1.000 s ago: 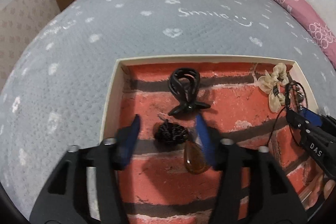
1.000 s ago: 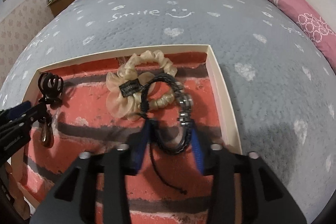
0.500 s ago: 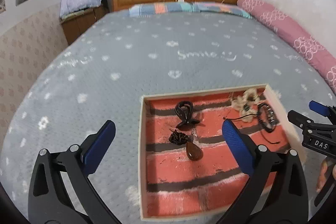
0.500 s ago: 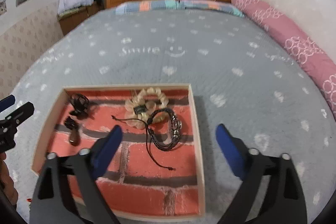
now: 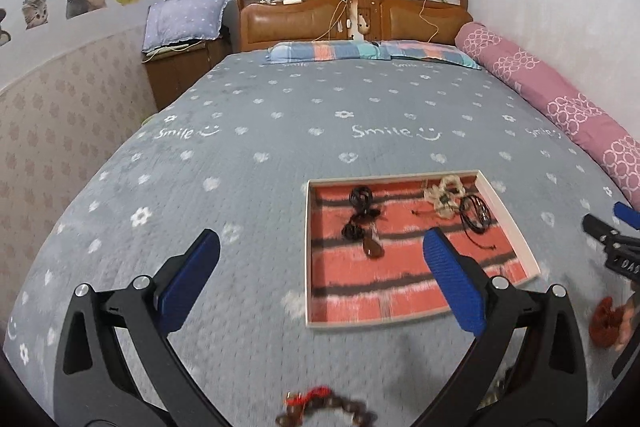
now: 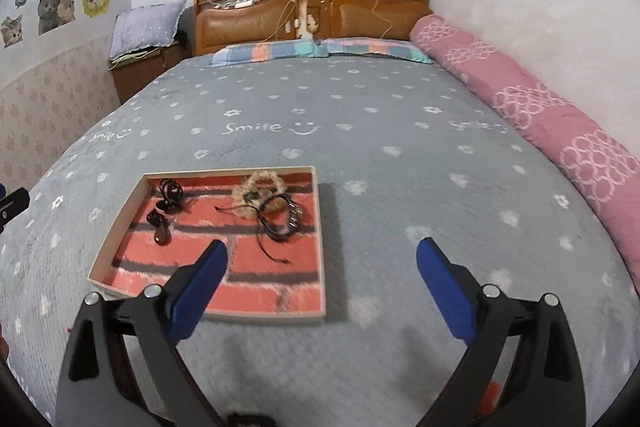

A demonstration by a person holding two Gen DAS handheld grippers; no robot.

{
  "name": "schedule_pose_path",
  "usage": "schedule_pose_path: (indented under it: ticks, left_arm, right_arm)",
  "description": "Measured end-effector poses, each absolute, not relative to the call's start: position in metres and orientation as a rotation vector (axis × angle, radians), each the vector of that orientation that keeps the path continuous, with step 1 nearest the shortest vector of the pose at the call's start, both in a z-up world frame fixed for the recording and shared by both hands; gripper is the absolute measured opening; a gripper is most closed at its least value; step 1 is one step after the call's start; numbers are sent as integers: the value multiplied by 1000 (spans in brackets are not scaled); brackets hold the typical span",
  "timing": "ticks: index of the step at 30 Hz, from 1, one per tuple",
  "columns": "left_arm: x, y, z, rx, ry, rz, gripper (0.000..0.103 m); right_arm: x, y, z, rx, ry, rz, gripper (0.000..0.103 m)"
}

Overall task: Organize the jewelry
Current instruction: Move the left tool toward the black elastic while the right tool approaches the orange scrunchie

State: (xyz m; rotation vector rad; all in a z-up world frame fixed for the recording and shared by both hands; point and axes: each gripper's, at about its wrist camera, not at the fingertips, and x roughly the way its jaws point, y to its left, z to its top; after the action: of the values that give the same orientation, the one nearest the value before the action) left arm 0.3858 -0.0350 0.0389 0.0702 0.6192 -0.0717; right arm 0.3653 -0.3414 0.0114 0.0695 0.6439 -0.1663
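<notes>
A shallow tray (image 5: 307, 251) lined with red brick-patterned cloth lies on the grey bedspread. In it are a black hair claw (image 5: 361, 201), a dark cord pendant with an amber stone (image 5: 371, 247), a cream scrunchie (image 5: 444, 195) and a black braided bracelet (image 5: 475, 213). My left gripper (image 5: 320, 241) hovers open above the tray's near left corner, nothing between its blue pads. My right gripper (image 6: 322, 249) hangs open over the tray's (image 6: 320, 239) near right corner, also empty. The bracelet (image 6: 282, 217) and pendant (image 6: 161, 233) lie loose ahead of it.
A brown bead string with a red tassel (image 5: 324, 411) lies blurred on the bedspread at the bottom edge. A pink rolled quilt (image 6: 520, 95) runs along the right side. Striped pillows (image 6: 320, 49) and a wooden headboard (image 6: 312, 7) stand at the far end, a nightstand (image 5: 180, 67) to the left.
Both grippers have pulled back and up away from the tray and opened wide. The pendant and the black bracelet, earlier between the jaws, now lie free in the tray.
</notes>
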Motion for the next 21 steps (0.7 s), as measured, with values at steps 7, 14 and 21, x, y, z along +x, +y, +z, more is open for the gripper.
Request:
schedule_pose_path:
  ticks: [7, 14, 21]
  left_arm:
    - [341, -25, 27, 37, 641, -77, 98]
    - [301, -29, 10, 34, 658, -112, 98]
    - [275, -30, -12, 33, 666, -126, 98]
  right_arm:
    - [311, -369, 13, 76, 639, -233, 94]
    - [270, -391, 6, 77, 638, -276, 94]
    - [246, -398, -13, 97, 647, -295, 94]
